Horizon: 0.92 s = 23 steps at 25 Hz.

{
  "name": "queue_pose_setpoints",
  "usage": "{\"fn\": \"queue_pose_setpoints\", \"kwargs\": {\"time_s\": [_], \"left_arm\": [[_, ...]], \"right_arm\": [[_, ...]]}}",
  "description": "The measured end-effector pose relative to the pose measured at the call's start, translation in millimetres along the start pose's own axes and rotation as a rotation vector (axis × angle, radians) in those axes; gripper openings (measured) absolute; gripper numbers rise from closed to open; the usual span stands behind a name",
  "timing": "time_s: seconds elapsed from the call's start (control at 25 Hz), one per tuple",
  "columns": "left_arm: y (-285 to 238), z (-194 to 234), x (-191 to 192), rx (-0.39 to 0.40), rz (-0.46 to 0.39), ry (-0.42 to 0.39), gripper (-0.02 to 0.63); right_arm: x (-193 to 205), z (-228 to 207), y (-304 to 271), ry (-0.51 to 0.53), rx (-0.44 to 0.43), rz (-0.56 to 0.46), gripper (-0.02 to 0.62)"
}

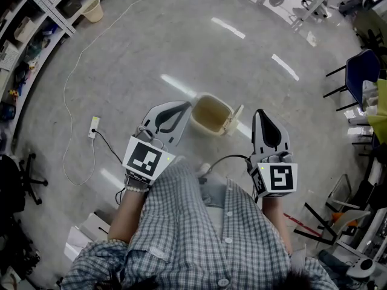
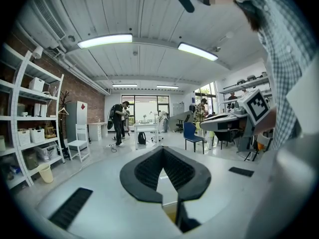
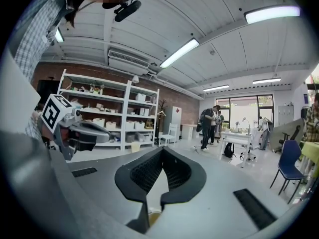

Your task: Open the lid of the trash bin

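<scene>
Left gripper (image 1: 185, 106): the fingers meet at their tips, with only a narrow wedge of gap behind them. Nothing is held. In the left gripper view (image 2: 162, 150) the ribbed black pads (image 2: 149, 169) close to a point, and a tan patch shows low through the wedge. I cannot tell what the patch is.

Right gripper (image 1: 260, 113): same condition. The right gripper view (image 3: 163, 150) shows the tips together with nothing between them.

Both grippers point away from the person. Their marker cubes, left (image 1: 147, 157) and right (image 1: 279, 178), sit at the near ends, just above the checked shirt (image 1: 193, 234).

Trash bin (image 1: 210, 115): a small tan bin standing upright on the grey floor (image 1: 181, 47), between the two grippers and just ahead of them. Its mouth is uncovered and the inside looks bare. The lid (image 1: 234, 121) is swung off to the bin's right side and stands tilted against that edge. The left gripper's tip lies just beside the bin's left rim, but I cannot tell whether they touch. The right gripper's tip is near the lid and clear of it.

Surroundings:
- A white cable (image 1: 78, 65) trails over the floor to a power strip (image 1: 94, 127) on the left.
- A small beige basket (image 1: 92, 9) stands by the shelving (image 1: 24, 23).
- A blue chair (image 1: 363, 71) stands at the right.
</scene>
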State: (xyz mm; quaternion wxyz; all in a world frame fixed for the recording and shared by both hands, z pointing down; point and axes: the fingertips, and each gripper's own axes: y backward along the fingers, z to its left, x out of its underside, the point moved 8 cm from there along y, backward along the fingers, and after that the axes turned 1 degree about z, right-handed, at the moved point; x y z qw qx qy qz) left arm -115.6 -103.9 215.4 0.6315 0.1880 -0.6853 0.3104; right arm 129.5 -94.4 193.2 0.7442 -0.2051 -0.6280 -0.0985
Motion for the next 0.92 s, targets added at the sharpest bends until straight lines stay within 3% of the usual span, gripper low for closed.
{"fn": "queue_pose_setpoints", "kwargs": {"time_s": [0.92], "left_arm": [[3.8, -5.2, -2.5, -0.008, 0.000, 0.020, 0.005]], "right_arm": [[-4.1, -1.4, 2.0, -0.009, -0.014, -0.004, 0.018]]}}
